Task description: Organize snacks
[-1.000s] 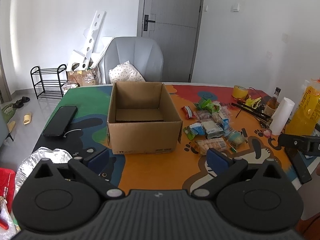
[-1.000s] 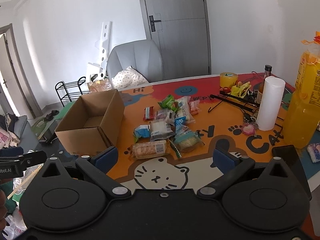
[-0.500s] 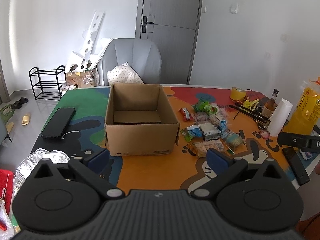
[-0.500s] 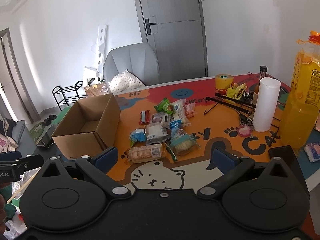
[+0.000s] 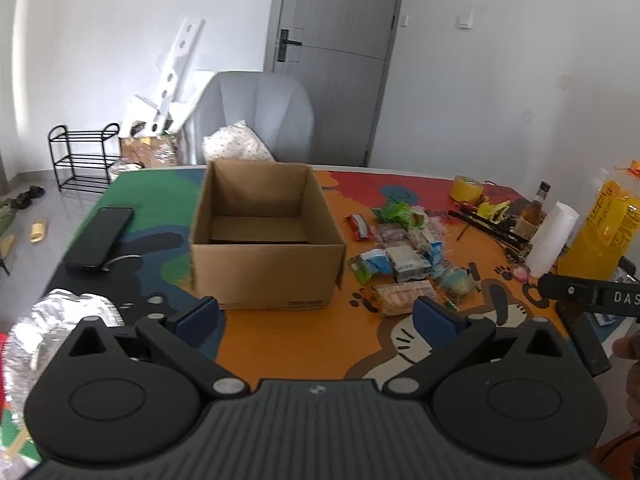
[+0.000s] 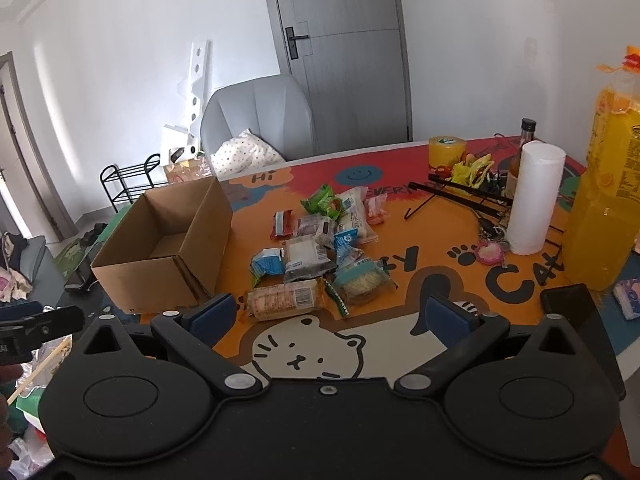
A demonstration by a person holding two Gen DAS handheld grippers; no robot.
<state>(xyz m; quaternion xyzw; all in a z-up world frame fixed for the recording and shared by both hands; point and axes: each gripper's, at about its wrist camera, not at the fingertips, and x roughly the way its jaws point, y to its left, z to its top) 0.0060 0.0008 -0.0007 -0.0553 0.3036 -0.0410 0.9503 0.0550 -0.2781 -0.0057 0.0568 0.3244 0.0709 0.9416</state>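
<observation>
In the left wrist view, the left gripper (image 5: 316, 312) is wide open and holds nothing; the box (image 5: 266, 240) stands at 12 o'clock, the snacks (image 5: 404, 256) at 1 o'clock beside it. In the right wrist view, the right gripper (image 6: 328, 312) is also wide open and empty, with the snacks (image 6: 320, 248) at 12 o'clock, the box (image 6: 168, 244) at 10 o'clock, and "HI" and "CA" readable on the mat (image 6: 400, 336).

left tool (image 5: 316, 314) jaws spread wide, right tool (image 6: 328, 316) likewise, both level

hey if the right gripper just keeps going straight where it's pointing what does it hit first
Probably the long cracker packet at the near edge of the snack pile, low between the open jaws of the right gripper; depth is uncertain.
</observation>
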